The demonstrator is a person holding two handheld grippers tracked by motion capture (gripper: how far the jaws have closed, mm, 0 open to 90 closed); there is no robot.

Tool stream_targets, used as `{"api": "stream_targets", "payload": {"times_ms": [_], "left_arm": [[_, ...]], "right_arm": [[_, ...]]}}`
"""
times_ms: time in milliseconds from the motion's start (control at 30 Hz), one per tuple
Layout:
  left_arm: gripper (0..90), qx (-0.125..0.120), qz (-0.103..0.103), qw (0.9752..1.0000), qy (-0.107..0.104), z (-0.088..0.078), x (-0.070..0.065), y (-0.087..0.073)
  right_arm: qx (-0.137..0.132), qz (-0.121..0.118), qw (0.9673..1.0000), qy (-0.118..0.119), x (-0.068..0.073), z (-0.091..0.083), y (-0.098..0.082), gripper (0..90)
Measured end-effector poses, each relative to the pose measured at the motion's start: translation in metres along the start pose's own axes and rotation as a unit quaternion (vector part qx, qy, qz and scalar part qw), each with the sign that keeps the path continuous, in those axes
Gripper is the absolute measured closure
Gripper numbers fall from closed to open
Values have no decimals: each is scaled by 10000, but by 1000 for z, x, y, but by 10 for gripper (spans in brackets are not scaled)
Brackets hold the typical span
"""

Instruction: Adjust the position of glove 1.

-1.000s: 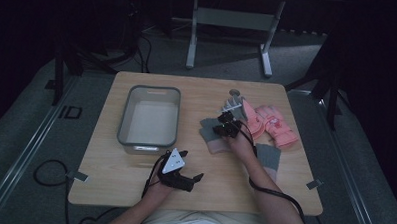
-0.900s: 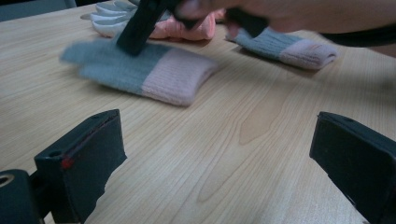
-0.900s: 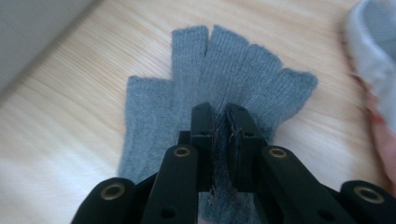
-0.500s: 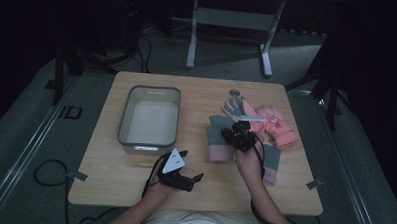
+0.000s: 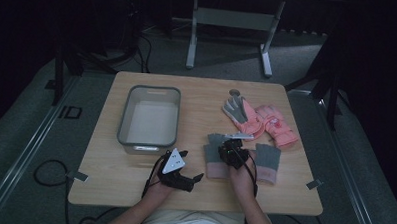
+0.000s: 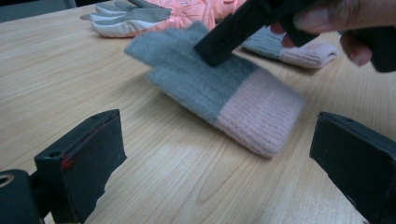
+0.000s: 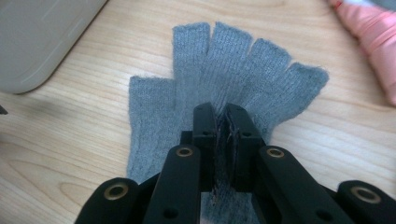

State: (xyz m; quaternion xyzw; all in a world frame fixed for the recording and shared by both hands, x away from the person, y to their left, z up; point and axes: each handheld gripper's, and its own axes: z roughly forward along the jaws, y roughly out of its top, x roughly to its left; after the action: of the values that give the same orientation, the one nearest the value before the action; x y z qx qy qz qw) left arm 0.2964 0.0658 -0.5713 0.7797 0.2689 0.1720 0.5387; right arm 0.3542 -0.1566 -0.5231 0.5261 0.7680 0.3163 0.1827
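Down near the table's front edge, the right gripper [image 5: 233, 152] had its jaws pinched together on a fold of the grey glove [image 7: 224, 88], which lay flat beside its mate [image 5: 267, 163]. Meanwhile the left gripper [image 5: 180, 172] rested nearby, its jaws apart and holding nothing.

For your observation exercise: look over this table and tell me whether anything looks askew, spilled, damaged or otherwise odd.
Nothing is spilled or damaged. The one oddity: the right gripper pinches a fold of the grey knit glove, puckering its fabric, while its partner glove lies flat. The bin sits square and empty; the pink gloves overlap loosely.
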Motion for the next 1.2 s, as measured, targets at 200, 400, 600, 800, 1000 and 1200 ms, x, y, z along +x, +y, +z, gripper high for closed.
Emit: {"api": "stream_targets", "payload": {"times_ms": [200, 400, 600, 800, 1000, 1200], "left_arm": [[26, 8, 22, 10000, 0, 0, 0, 0], [26, 11, 21, 10000, -7, 0, 0, 0], [26, 6, 12, 10000, -9, 0, 0, 0], [27, 13, 21, 10000, -8, 0, 0, 0], [27, 23, 35, 10000, 11, 0, -1, 0], [27, 27, 56, 10000, 17, 0, -1, 0]], "right_arm": [[100, 3, 9999, -17, 2, 12, -5, 748], [224, -37, 9997, -14, 1, 24, -13, 667], [52, -53, 9999, 77, -6, 9, -4, 615], [-241, -115, 9996, -76, -44, -25, 6, 581], [-272, -202, 9987, -378, -95, -48, -2, 557], [11, -278, 9992, -300, -134, -52, -18, 554]]}}
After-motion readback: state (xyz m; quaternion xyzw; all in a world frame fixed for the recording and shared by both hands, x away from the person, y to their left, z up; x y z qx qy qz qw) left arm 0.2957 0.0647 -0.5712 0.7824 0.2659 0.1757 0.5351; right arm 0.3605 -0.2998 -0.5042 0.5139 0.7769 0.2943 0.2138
